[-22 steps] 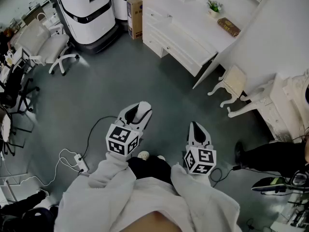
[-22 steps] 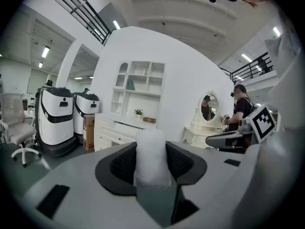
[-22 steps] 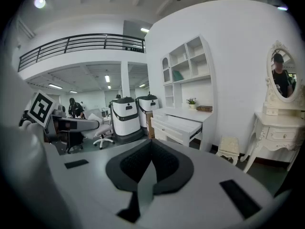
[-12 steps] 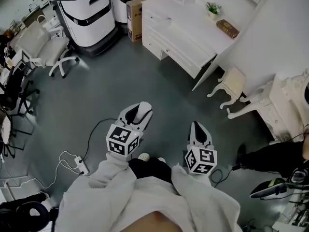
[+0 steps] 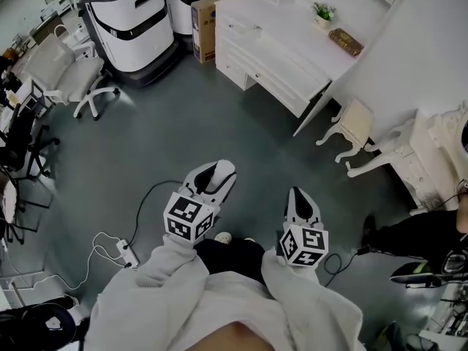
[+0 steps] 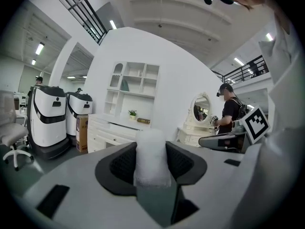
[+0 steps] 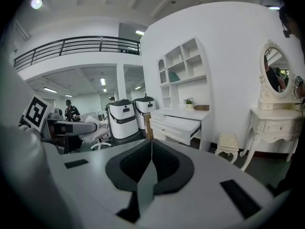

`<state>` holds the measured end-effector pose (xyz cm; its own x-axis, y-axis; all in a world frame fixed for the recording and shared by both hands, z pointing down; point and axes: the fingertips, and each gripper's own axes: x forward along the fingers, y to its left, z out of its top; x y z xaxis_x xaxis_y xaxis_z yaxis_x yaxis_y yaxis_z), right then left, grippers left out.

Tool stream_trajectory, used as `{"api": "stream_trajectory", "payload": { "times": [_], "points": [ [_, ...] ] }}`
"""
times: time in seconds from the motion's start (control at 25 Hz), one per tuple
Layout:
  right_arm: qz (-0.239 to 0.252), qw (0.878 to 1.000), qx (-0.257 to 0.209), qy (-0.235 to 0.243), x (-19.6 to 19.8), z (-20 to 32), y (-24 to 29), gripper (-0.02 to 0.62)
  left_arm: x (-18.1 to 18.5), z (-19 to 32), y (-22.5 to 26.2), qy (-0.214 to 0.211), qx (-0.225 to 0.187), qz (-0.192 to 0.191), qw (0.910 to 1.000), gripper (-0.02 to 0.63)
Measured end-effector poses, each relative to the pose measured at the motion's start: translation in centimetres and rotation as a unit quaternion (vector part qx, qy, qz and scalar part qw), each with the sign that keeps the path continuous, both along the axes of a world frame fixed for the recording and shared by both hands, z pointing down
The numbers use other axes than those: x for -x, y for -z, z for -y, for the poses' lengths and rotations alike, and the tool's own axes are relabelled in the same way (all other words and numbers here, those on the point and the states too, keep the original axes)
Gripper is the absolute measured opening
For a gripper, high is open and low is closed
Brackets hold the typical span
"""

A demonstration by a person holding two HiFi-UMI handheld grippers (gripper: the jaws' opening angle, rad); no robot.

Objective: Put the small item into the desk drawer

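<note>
My left gripper [image 5: 217, 172] is shut on a small white cylindrical item [image 6: 151, 156], which stands upright between the dark pads and shows from above as a white piece [image 5: 219, 171]. Level with it on the right, my right gripper [image 5: 298, 196] is shut with nothing between its jaws [image 7: 151, 152]. The white desk [image 5: 307, 39] stands ahead across the grey floor, its wide drawer [image 5: 274, 72] pulled out. In the right gripper view the open drawer [image 7: 183, 124] juts from the desk.
Two white machines [image 5: 135, 20] and a cardboard box [image 5: 204, 26] stand left of the desk. A white stool [image 5: 354, 124] and a vanity table [image 5: 424, 159] are at the right. An office chair [image 5: 69, 72] and a floor cable with power strip [image 5: 123, 248] lie at the left. Another person [image 6: 231, 112] stands near the vanity.
The left gripper has shifted slightly right and forward with the white item still in it. The right gripper has barely moved.
</note>
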<state>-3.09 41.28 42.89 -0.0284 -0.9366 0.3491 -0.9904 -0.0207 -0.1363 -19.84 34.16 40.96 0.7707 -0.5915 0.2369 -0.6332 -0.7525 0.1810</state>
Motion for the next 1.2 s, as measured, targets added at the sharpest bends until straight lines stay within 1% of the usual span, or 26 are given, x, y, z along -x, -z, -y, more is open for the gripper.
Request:
{"api": "stream_trajectory", "payload": {
  "times": [0.24, 0.48, 0.64, 0.88, 1.04, 1.2],
  "points": [
    [0.013, 1.0, 0.006, -0.005, 1.9, -0.6, -0.7, 0.034, 0.7, -1.1, 0.1, -0.032, -0.01, -0.009, 0.9994, 0.189],
    [0.009, 1.0, 0.012, -0.006, 2.4, -0.5, -0.7, 0.034, 1.0, -0.9, -0.1, -0.039, -0.005, -0.014, 0.9991, 0.189],
    [0.008, 1.0, 0.015, -0.007, 2.0, 0.2, -1.1, 0.034, 0.5, -0.1, -0.4, -0.038, -0.003, -0.018, 0.9991, 0.189],
    [0.011, 1.0, 0.012, 0.009, 0.9, 4.0, -1.2, 0.034, -0.1, 3.2, -0.6, -0.02, -0.004, -0.02, 0.9996, 0.19],
    [0.014, 1.0, 0.012, 0.022, -0.2, 8.0, -1.3, 0.034, -0.5, 6.9, -0.6, 0.001, -0.004, -0.021, 0.9998, 0.189],
    [0.015, 0.999, 0.012, 0.039, -1.6, 12.3, -1.4, 0.034, -1.7, 10.5, -1.2, 0.015, 0.001, -0.019, 0.9997, 0.19]
  ]
}}
